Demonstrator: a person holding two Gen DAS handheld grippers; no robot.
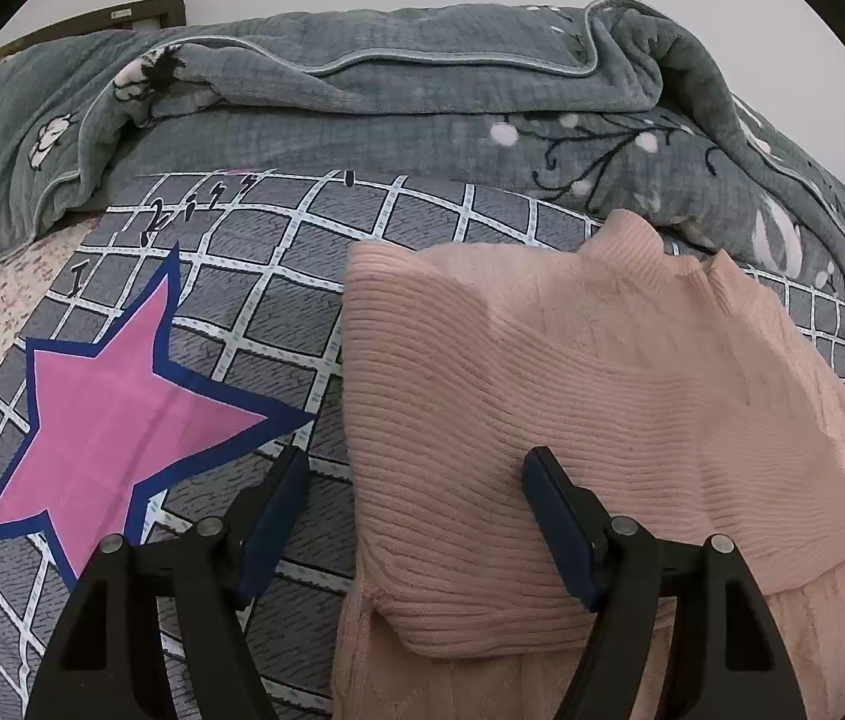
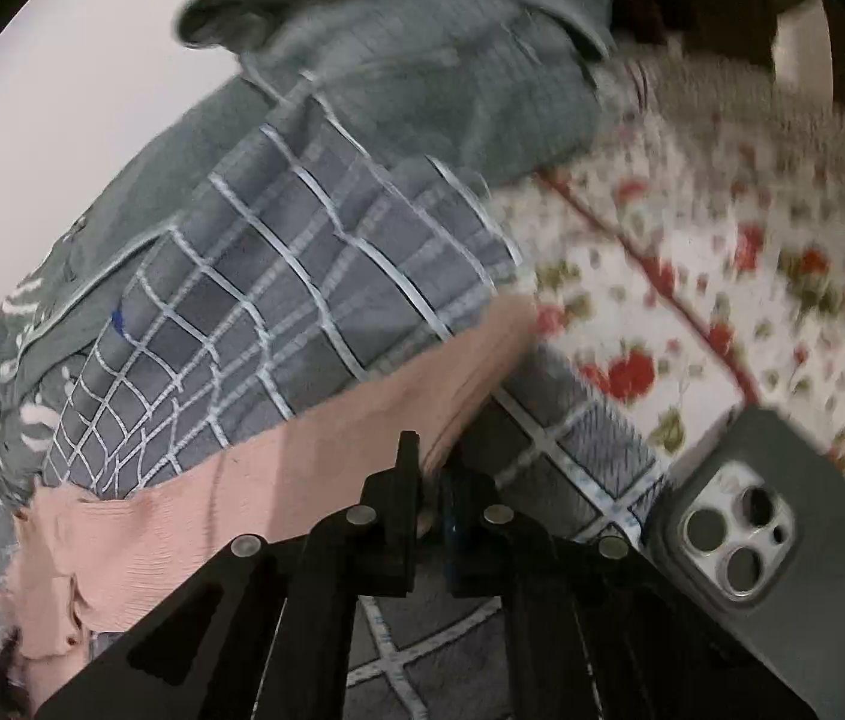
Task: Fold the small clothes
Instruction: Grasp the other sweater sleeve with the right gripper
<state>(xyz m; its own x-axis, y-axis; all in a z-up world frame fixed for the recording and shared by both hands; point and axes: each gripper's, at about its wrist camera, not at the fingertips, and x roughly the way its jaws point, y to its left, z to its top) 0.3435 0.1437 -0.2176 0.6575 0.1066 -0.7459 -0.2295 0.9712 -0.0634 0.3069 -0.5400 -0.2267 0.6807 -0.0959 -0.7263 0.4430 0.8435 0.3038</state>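
Observation:
A pink ribbed knit sweater (image 1: 572, 396) lies partly folded on the grey checked bed cover (image 1: 278, 276), its collar toward the far side. My left gripper (image 1: 416, 468) is open and hovers over the sweater's left edge, one finger over the cover, the other over the knit. In the blurred right wrist view my right gripper (image 2: 431, 468) is shut on a pink strip of the sweater (image 2: 314, 468), which stretches away to the left and is lifted off the cover.
A grey-green floral blanket (image 1: 422, 102) is bunched along the far side. A pink star (image 1: 116, 420) is printed on the cover at left. A floral sheet (image 2: 722, 276) lies right of the cover. A phone (image 2: 764, 516) in a dark case rests near my right gripper.

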